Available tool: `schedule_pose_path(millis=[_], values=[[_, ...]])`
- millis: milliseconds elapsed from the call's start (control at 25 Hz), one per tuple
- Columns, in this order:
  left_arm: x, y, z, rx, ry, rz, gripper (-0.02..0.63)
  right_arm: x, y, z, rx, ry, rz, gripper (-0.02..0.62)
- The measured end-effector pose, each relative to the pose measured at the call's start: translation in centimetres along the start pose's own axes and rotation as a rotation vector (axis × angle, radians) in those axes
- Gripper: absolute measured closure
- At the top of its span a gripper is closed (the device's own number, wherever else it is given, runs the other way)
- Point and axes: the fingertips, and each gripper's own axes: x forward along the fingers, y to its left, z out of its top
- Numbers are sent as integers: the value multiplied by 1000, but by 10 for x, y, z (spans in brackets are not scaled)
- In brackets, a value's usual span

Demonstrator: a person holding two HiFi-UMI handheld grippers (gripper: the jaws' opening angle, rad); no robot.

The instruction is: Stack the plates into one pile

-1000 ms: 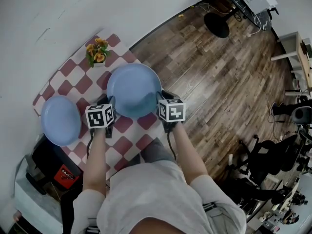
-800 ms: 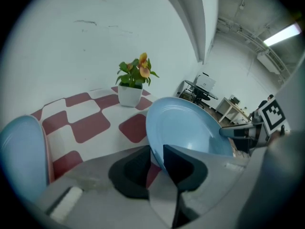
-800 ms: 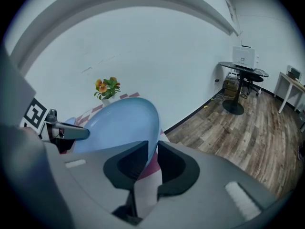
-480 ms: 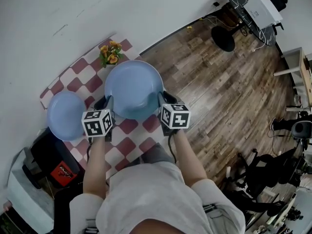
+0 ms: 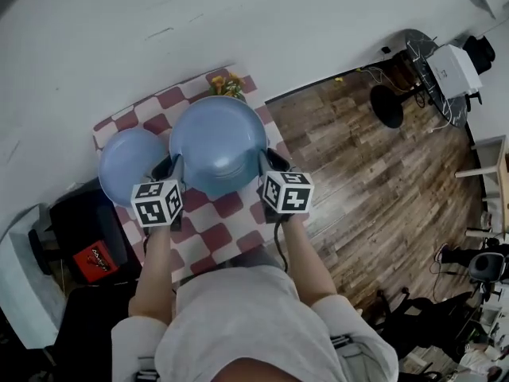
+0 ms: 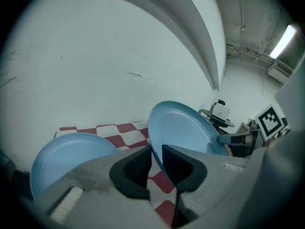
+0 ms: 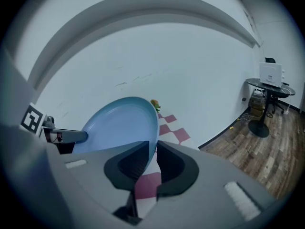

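A large blue plate [image 5: 219, 146] hangs in the air above the red-and-white checked table [image 5: 231, 221], tilted. My left gripper [image 5: 171, 169] is shut on its left rim and my right gripper [image 5: 266, 161] on its right rim. Both pairs of jaws have just been closing, with the rim between them. In the left gripper view the plate [image 6: 183, 132] stands edge-on in my left gripper [image 6: 156, 156]. In the right gripper view the plate [image 7: 119, 128] is pinched by my right gripper [image 7: 153, 159]. A second blue plate [image 5: 127, 165] lies on the table at the left, also low left [image 6: 66, 156].
A small pot of orange flowers [image 5: 227, 84] stands at the table's far edge by the white wall. A black case with a red label [image 5: 83, 253] sits left of the table. Wooden floor [image 5: 358, 173] lies to the right, with a round side table [image 5: 429, 62] beyond.
The large plate has risen off the table, gripped at both rims, and it looms larger. Its left edge has come up against the second plate in the head view.
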Motion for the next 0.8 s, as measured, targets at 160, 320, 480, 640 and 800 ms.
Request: schedule_pose_path(millis=[160, 320, 480, 640, 800], values=[[-24, 29, 1, -43, -37, 62, 526, 15, 35, 11, -57, 2, 66, 540], [-50, 56, 0, -81, -73, 131, 526, 27, 72, 18, -110, 8, 133, 540], [-77, 82, -3, -122, -107, 196, 527, 37, 108, 23, -159, 14, 197, 541], [-104, 104, -12, -165, -135, 257, 528, 45, 143, 20, -202, 28, 259, 541], [-130, 124, -25, -220, -156, 308, 529, 52, 176, 15, -247, 48, 315, 541]])
